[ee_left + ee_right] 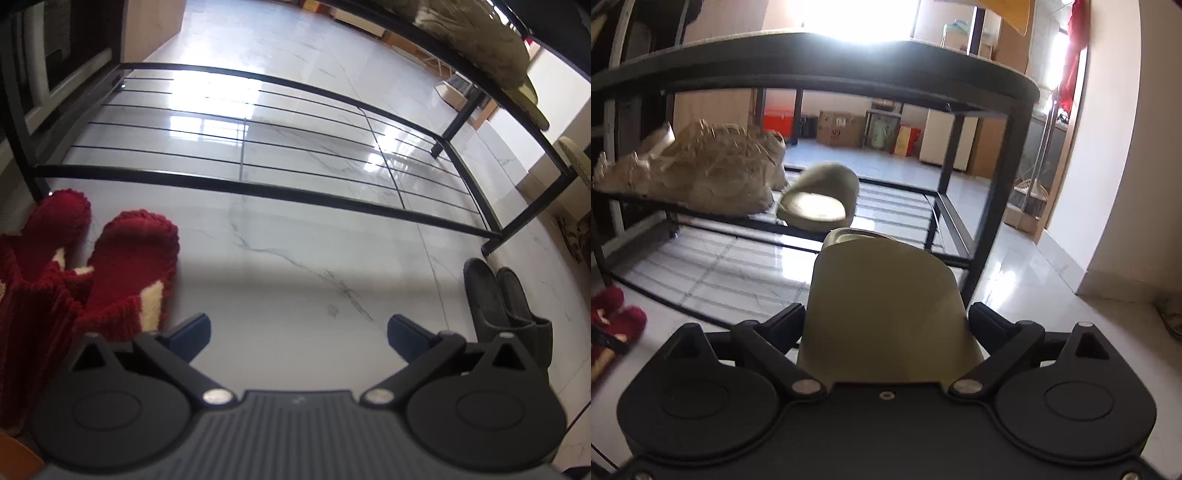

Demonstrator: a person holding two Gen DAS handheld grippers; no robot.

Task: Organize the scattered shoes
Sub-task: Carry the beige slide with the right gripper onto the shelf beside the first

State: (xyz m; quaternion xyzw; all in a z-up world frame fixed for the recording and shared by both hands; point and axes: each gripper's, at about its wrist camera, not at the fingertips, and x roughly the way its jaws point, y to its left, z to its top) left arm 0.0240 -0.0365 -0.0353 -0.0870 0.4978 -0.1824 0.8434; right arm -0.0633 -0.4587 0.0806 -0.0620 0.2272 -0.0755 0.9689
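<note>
Black shoe rack (993,192) fills the space ahead of the right tongs (886,325), and on its middle shelf, up and left of them, sits a pale shaggy pair of slippers (701,173) with one olive slipper (820,199) beside it. The right tongs are pinching a second olive slipper (886,306). Left tongs (299,338) hang spread wide over bare floor, red knitted slippers (125,266) to their left, dark slippers (506,299) to their right.
</note>
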